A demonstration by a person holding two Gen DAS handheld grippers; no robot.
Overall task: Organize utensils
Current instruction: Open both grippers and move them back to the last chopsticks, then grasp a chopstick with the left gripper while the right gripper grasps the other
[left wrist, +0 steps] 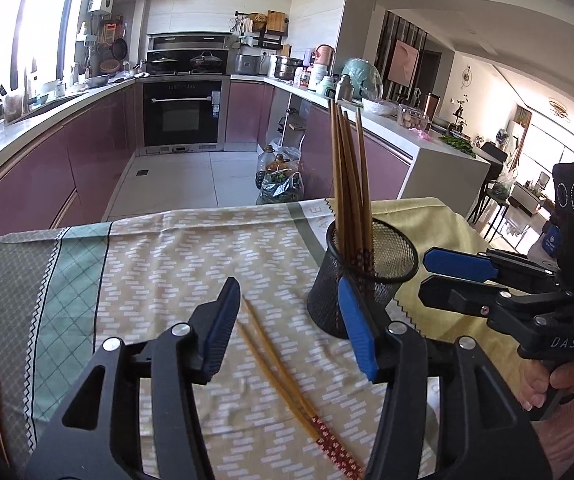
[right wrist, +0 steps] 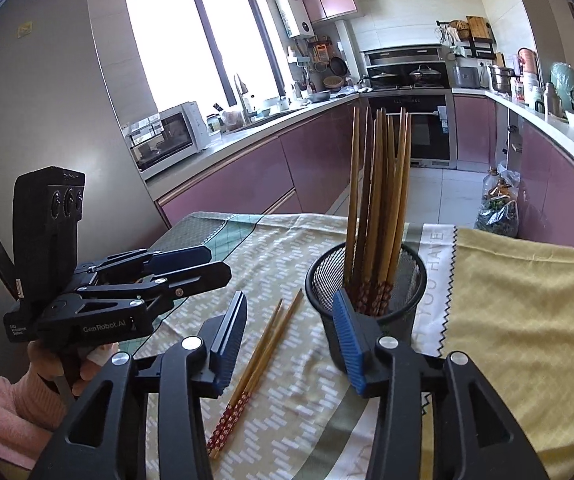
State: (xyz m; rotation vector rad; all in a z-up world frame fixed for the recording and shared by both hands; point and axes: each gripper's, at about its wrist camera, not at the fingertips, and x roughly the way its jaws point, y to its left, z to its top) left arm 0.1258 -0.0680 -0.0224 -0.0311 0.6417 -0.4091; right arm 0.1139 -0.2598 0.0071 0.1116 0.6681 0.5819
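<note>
A black mesh cup [left wrist: 327, 300] [right wrist: 403, 316] stands on the patterned tablecloth [left wrist: 159, 264] and holds several wooden chopsticks [left wrist: 351, 184] [right wrist: 375, 200] upright. A loose pair of chopsticks [left wrist: 275, 364] [right wrist: 259, 360] with red patterned ends lies flat on the cloth, left of the cup. My left gripper [left wrist: 287, 292] [right wrist: 217, 264] is open above that pair, with its right finger in front of the cup. To the cup's right, my right gripper [right wrist: 290, 300] [left wrist: 427, 274] is open too. Neither has anything between its pads.
A yellow cloth [right wrist: 527, 300] covers the table's right part. The table's far edge [left wrist: 207, 210] drops to the kitchen floor, where bags and bottles [left wrist: 281, 184] stand. Purple cabinets and worktops run around the room. A hand and pink sleeve [left wrist: 567, 392] hold the right gripper.
</note>
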